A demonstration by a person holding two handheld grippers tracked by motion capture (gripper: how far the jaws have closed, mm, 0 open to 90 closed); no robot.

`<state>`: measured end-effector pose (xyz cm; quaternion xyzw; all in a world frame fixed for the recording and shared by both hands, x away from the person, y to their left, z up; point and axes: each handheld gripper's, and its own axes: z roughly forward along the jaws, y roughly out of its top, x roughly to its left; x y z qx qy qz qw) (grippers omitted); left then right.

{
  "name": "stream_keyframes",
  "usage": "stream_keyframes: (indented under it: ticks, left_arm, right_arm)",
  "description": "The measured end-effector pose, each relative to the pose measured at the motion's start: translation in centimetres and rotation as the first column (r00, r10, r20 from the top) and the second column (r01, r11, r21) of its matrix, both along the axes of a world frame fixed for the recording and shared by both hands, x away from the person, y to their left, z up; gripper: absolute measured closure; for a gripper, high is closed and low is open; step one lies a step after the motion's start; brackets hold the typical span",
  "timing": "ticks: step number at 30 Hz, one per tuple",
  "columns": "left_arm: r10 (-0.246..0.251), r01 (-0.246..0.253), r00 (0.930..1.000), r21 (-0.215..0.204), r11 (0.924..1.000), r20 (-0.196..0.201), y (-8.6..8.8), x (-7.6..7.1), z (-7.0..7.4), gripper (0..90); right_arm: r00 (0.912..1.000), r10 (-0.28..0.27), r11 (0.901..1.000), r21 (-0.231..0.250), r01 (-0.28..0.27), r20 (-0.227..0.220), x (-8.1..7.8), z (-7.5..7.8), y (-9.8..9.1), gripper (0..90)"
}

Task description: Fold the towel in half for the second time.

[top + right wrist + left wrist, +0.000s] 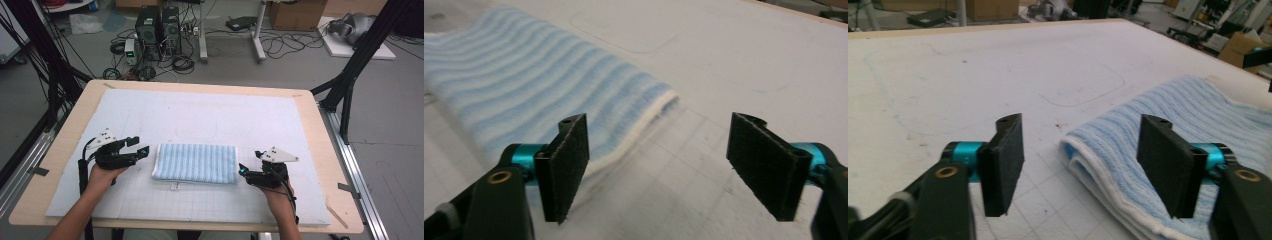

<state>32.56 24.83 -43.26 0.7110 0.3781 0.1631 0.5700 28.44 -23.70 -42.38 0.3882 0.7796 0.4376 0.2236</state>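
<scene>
- We take the folded blue-and-white striped towel as our reference; it lies flat on the white gridded mat, toward the mat's near edge and about midway across it.
- We hold the left gripper just off the towel's left end, its tips pointing at that end and clear of the cloth.
- In the left gripper view, we see its jaws standing wide apart with nothing between the pads; the towel's folded corner lies on the mat beyond the gap, toward the right-hand jaw.
- We hold the right gripper just off the towel's right end, near its front corner.
- In the right gripper view, we see its jaws spread wide and empty; the towel's end lies beyond the left-hand jaw, and bare mat shows through the gap.
- Neither gripper has hold of the towel.
- The mat rests on a wooden table, whose border frames the towel on all sides.
</scene>
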Motion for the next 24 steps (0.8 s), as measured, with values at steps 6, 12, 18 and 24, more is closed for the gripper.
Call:
stream_keyframes:
  ticks: [6,12,18,24]
  left_arm:
    - [0.035,-0.034,0.9989,-0.010,0.9994,0.031,1.2,0.0,0.1,22.8]
    - [0.031,-0.031,0.9985,0.009,0.9995,0.046,1.7,-0.1,0.1,22.8]
    - [0.027,-0.029,0.9984,0.030,0.9991,0.050,1.8,-0.5,0.0,22.9]
    - [0.041,-0.042,0.9978,0.025,0.9988,0.053,2.4,-0.8,0.0,23.4]
  right_arm:
    - [0.9979,-0.065,0.9978,0.011,0.065,0.007,0.2,0.0,-1.2,12.1]
    - [0.9965,-0.084,0.9962,0.027,0.083,0.008,0.4,0.2,-2.2,10.7]
    - [0.9935,-0.112,0.9931,0.037,0.111,0.017,0.2,0.4,-3.0,10.6]
    - [0.9880,-0.153,0.9872,0.049,0.152,0.021,0.0,0.6,-3.6,10.6]
